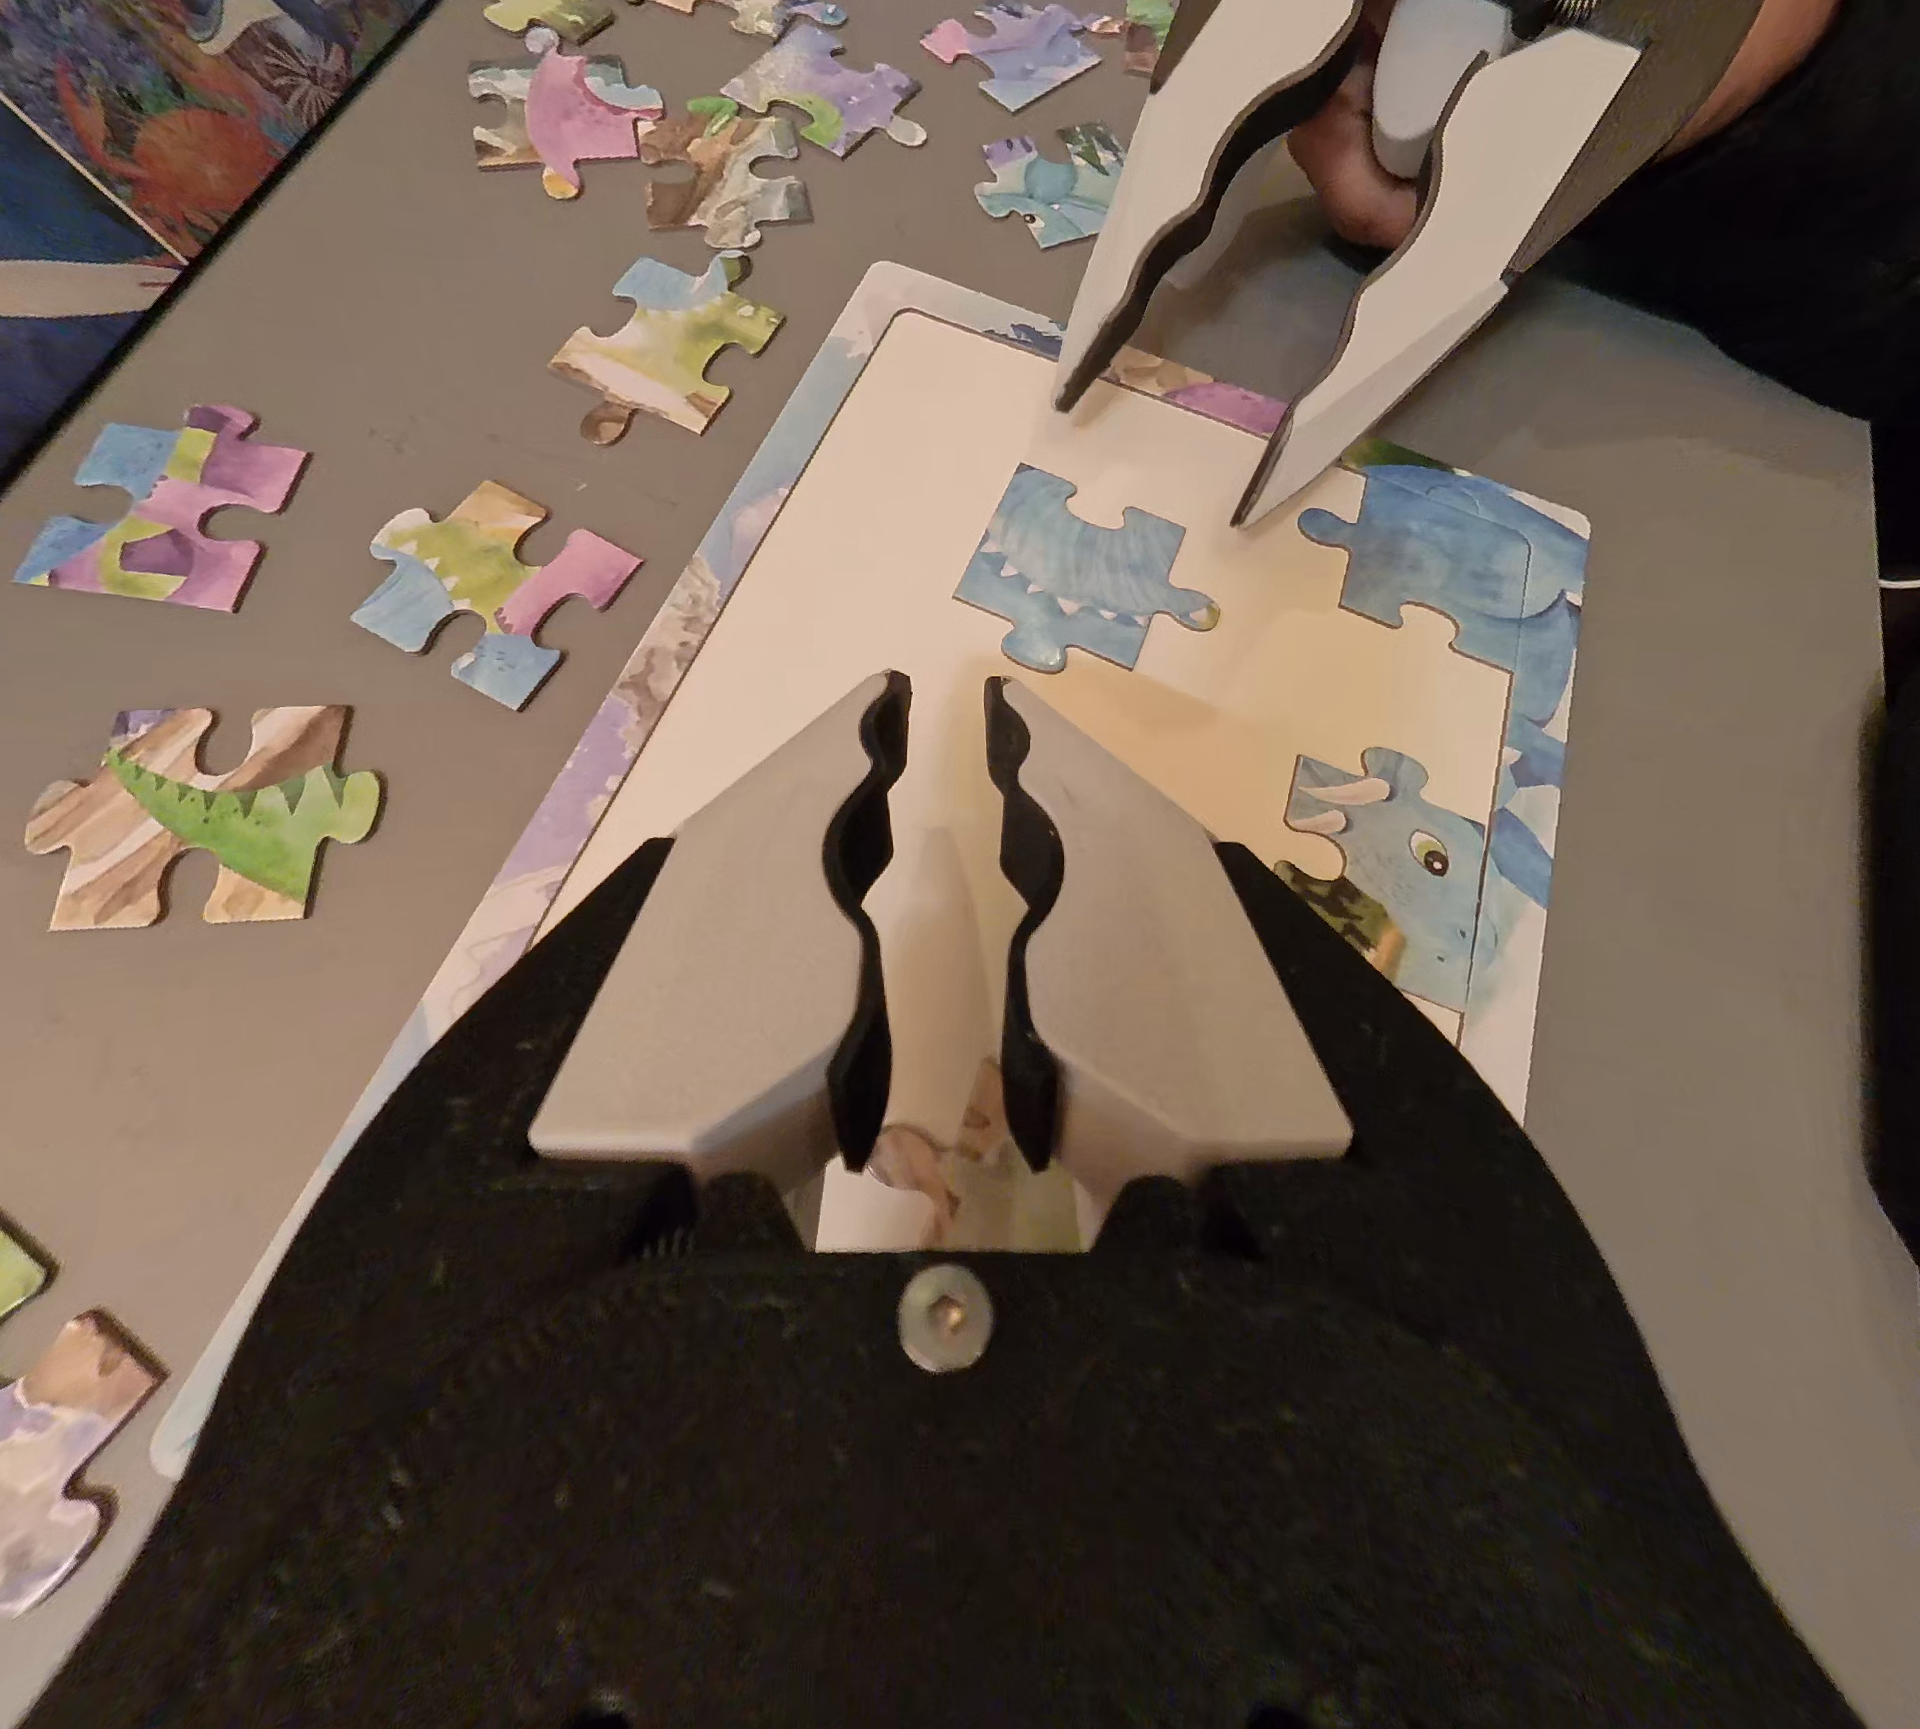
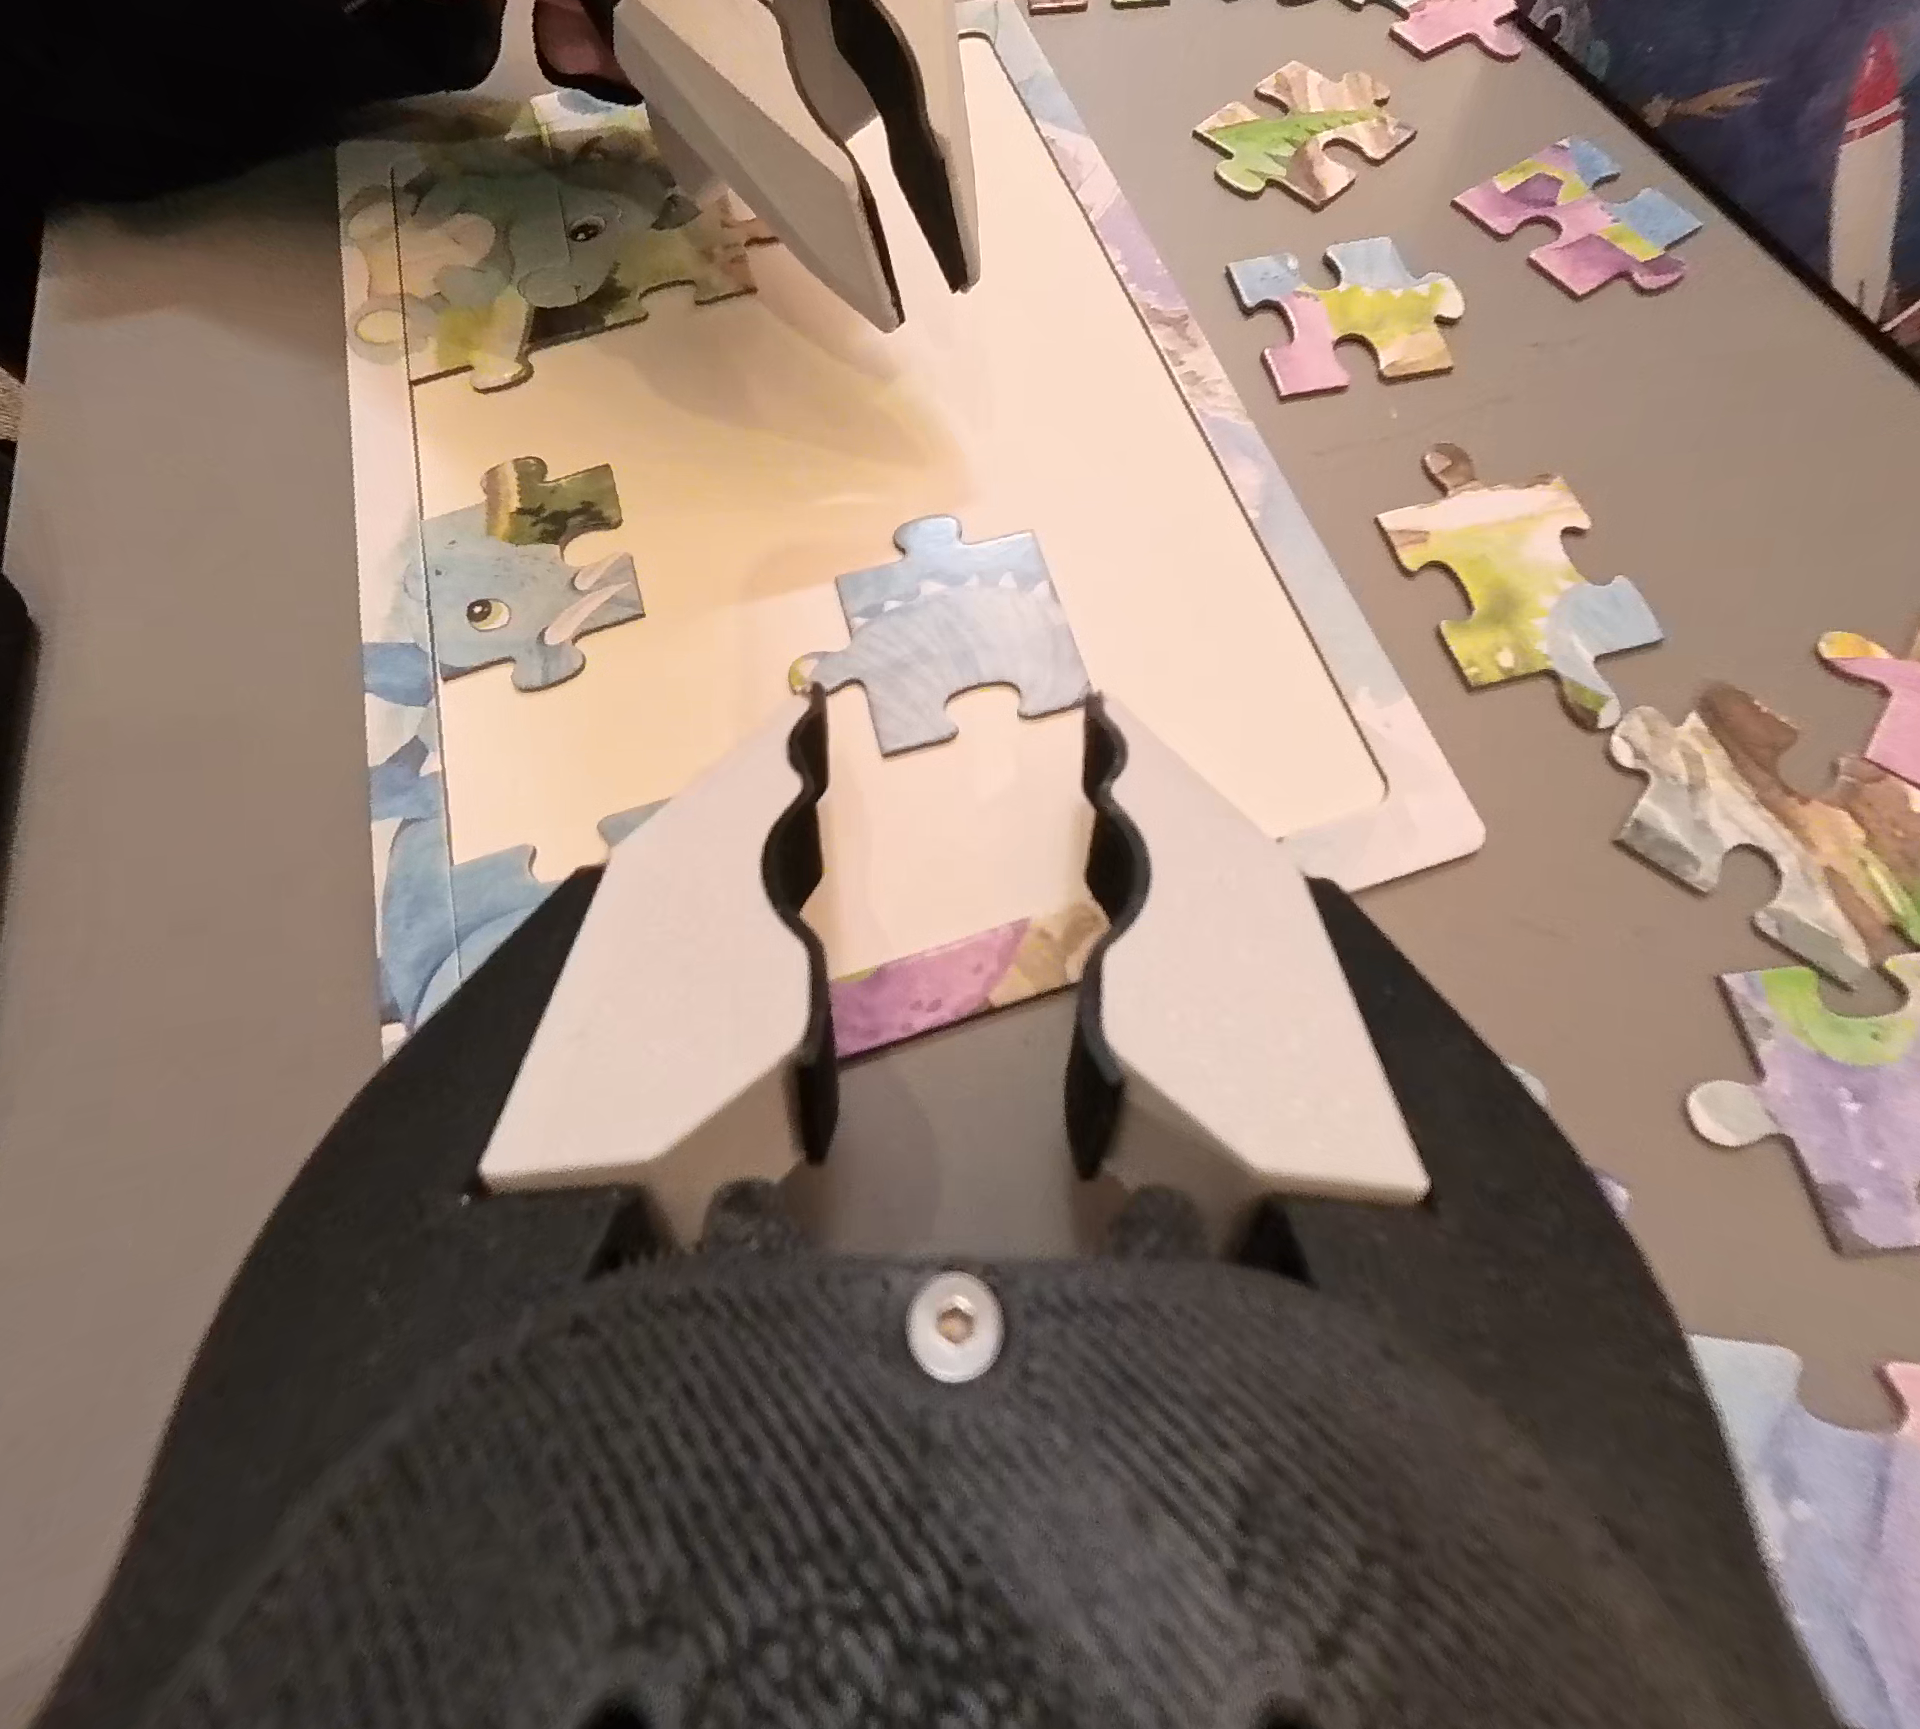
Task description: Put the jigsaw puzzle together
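Loosely, blue puzzle piece (image 2: 951, 630) lies flat, knob toward left gripper (image 2: 925, 297).

The white middle of the puzzle tray (image 1: 914, 474) lies mostly bare, with one loose blue piece (image 1: 1081, 578) on it between the two grippers. Fitted pieces (image 1: 1455, 567) fill its near-person edge. The right gripper (image 1: 1153, 464) hangs above the tray's end, the left gripper (image 1: 945, 692) opposite. Scattered pieces (image 1: 457, 588) crowd the counter (image 1: 416, 349) beside the tray, and a picture box (image 1: 156, 17) blocks the far edge.

Grey table (image 1: 436, 349); white tray (image 1: 935, 391); blue watercolour piece (image 1: 1081, 567).
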The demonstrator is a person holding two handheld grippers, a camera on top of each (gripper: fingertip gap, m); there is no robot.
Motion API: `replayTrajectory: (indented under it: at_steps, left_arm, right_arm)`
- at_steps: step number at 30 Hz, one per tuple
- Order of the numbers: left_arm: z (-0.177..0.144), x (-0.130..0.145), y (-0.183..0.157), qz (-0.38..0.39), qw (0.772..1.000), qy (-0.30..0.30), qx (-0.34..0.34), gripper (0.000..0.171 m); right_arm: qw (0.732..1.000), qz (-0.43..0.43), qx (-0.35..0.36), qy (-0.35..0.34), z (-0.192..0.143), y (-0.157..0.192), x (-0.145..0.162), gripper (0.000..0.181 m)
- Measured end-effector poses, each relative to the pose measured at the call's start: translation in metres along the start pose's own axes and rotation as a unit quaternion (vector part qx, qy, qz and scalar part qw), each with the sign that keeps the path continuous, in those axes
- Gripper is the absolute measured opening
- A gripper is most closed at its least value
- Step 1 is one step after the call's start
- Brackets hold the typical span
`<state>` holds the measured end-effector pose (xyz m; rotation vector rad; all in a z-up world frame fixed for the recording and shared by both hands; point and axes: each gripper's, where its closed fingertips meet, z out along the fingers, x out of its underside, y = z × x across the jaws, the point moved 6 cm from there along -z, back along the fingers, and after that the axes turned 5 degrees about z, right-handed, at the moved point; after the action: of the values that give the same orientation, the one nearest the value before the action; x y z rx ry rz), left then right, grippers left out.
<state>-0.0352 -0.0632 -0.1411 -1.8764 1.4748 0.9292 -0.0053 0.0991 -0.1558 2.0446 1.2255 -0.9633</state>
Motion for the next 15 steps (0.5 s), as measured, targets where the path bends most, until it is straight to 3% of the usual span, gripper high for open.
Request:
replayTrajectory:
  at_steps: [10,15]
  left_arm:
    - [0.0005,0.0002,-0.0004,0.001,1.0,0.002,0.0,0.013]
    - [0.0012,0.0,-0.001,0.001,1.0,0.002,0.001,0.013]
  right_arm:
    - [0.999,0.01,0.028,-0.027,-0.0083,-0.0081,-0.0051,0.046]
    - [1.0,0.007,0.005,-0.025,-0.0007,-0.0044,-0.0061,0.053]
